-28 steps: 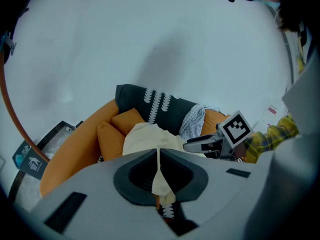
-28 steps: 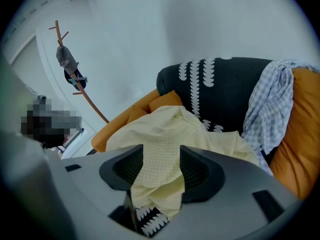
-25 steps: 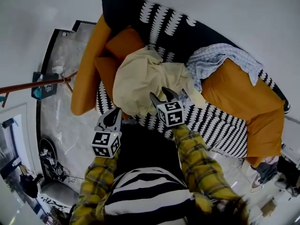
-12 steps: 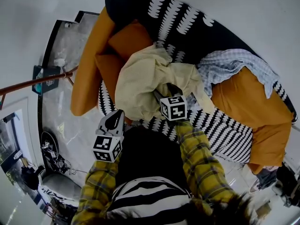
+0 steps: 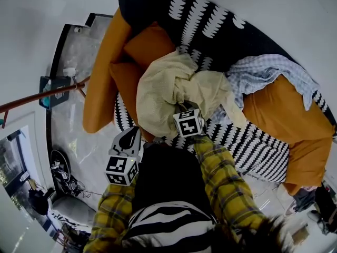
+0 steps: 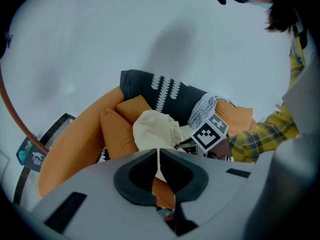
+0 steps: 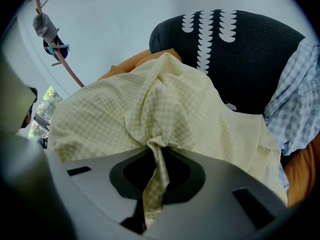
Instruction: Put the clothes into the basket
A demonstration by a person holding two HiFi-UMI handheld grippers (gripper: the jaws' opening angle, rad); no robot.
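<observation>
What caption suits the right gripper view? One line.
Right gripper closing its jaws on a fold of the pale yellow checked garment on the sofa.

Right gripper (image 5: 184, 108) is closing on the yellow garment (image 5: 163, 86) on the sofa (image 5: 152, 7).

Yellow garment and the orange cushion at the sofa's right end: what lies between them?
A blue-and-white checked cloth, draped partly over that orange cushion and lying next to the yellow garment. The head view shows it.
</observation>
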